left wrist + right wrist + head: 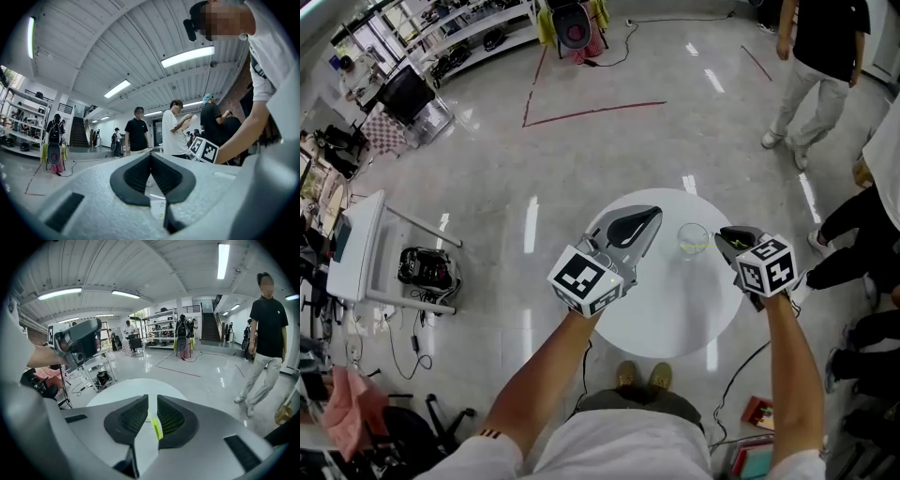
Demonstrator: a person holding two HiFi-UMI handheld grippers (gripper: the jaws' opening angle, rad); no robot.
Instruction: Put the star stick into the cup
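The right gripper (pixel 722 232) is closed down to a narrow slit on the star stick (pixel 156 428). In the right gripper view the stick shows as a thin, flat strip of bright lime-yellow, pinched between the dark ribbed pads (pixel 172 418) and running along the line of the jaws. Only this short length shows; its star end cannot be made out in any view.

In the head view the right gripper hangs over the right part of the round white desk (pixel 666 309), just right of the cup (pixel 693 239) and apart from it. The cup is clear and stands upright on the far right part of the desk. There is a pale yellowish tint inside it, perhaps a reflection; the view is too small to tell.

The left gripper (pixel 652 217) hangs over the left part of the desk, left of the cup. Its jaws are pressed together at the tips with nothing between them, as the left gripper view (pixel 150 157) shows.

The desk stands on a glossy grey floor (pixel 609 141).
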